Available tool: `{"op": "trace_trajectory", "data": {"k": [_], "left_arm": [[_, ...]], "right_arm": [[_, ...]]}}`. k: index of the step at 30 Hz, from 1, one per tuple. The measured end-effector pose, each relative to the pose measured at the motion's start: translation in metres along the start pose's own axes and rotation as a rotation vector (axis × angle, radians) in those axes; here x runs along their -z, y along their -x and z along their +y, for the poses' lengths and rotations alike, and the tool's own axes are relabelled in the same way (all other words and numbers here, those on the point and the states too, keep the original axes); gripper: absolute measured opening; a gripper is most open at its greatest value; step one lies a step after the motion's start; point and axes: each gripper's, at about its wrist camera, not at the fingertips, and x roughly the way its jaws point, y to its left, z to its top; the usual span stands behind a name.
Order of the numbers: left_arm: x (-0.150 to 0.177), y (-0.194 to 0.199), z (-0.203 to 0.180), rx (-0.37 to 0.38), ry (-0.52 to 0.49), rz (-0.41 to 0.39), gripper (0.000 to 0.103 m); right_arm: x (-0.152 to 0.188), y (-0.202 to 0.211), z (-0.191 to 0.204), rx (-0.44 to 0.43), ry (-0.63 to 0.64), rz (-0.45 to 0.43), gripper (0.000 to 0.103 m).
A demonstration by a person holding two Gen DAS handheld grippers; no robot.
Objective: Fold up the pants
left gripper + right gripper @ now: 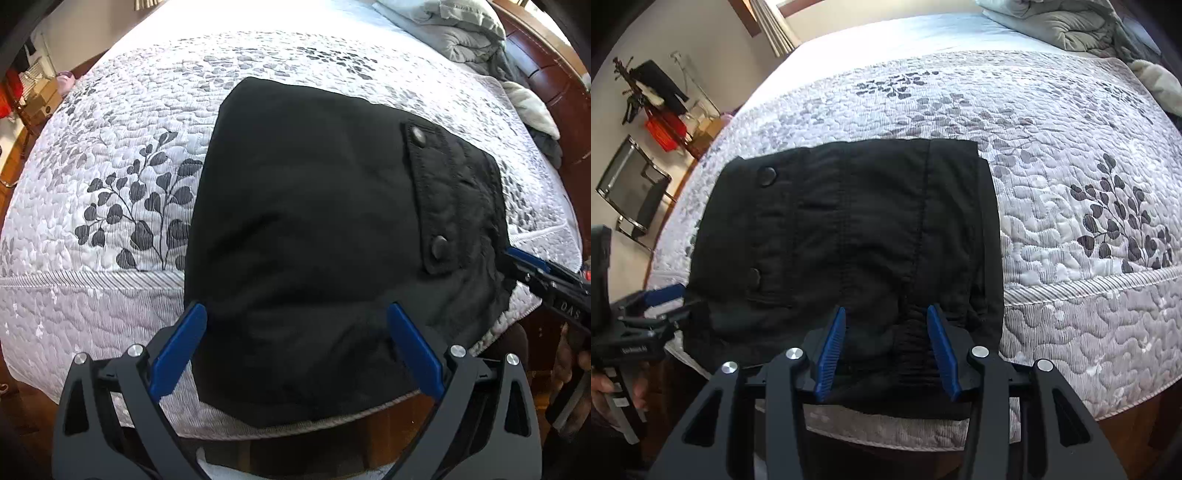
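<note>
Both jaws apart over folded black pants.

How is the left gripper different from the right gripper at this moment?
The left gripper stands wide open over plain black fabric of the pants; the right gripper is opened less, with the gathered waistband between its fingers. Both have blue pads and hang above the pants' near edge on the bed.

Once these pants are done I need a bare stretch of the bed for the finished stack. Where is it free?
Free: the leaf-print quilt beside the black pants, out to its striped border, and the quilt beyond them up to the plain sheet. Crowded: the far corner with the grey comforter, and the near edge, where the left gripper and right gripper hang over the pants.
</note>
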Motion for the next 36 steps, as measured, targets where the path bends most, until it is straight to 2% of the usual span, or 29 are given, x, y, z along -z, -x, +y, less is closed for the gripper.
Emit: {"op": "trace_trajectory", "data": {"k": [5,11,16,30,36], "left_arm": [[0.013,0.001,0.000,0.006,-0.017,0.015,0.098],[0.022,-0.002,0.008,0.008,0.013,0.023,0.098],[0.021,-0.004,0.008,-0.003,0.007,0.023,0.098],[0.017,-0.011,0.008,-0.009,-0.006,0.017,0.100],[0.013,-0.005,0.010,0.007,0.041,0.017,0.100]], "right_arm": [[0.002,0.011,0.000,0.007,0.002,-0.008,0.047],[0.010,0.018,0.002,0.027,0.016,-0.005,0.048],[0.014,0.011,-0.001,0.042,0.021,0.009,0.049],[0.017,-0.012,-0.009,0.015,-0.007,0.034,0.052],[0.017,-0.002,-0.006,0.051,-0.021,0.028,0.052]]}}
